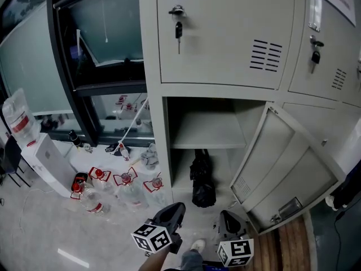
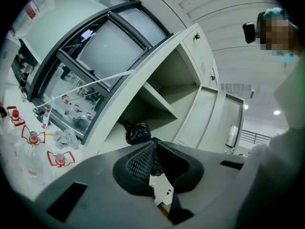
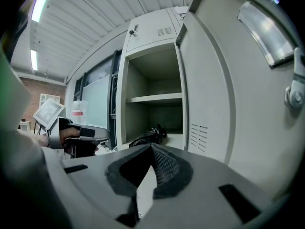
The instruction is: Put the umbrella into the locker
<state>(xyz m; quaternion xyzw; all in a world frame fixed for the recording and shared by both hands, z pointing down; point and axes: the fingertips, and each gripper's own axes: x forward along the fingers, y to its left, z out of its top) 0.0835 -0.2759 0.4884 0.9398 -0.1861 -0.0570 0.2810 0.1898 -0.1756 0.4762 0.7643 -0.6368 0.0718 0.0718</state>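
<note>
Umbrella (image 1: 202, 180): one, black, folded, lying on the floor of the locker's (image 1: 150, 55) lower open compartment.

Nearest us:
- Left gripper (image 2: 153, 144): one. Its jaws are closed tip to tip with nothing between them.
- Right gripper (image 3: 151, 148): one. Its jaws are likewise pressed together and empty.
- We hold the two low in front of the locker, side by side and apart, both clear of the umbrella.
- Shoe (image 1: 197, 245): one, light-coloured, between the grippers.

Floor, to our left:
- Bottles (image 1: 125, 179): at least four, clear with red labels, in a loose cluster. The overlap prevents a firm count.
- Water dispenser (image 1: 48, 160): one, white, with one jug (image 1: 20, 117) on top.

Locker:
- Door (image 1: 282, 162): one, swung open to our right.
- Shelf (image 1: 203, 133): one, bare, directly above the umbrella.
- Umbrella's long axis runs front to back. The slim end points to the back wall and the bulkier end to the open front. We cannot tell which end carries the handle.
- Upper doors: two in view, both closed, each with one key (image 1: 178, 30) hanging in its lock.
</note>
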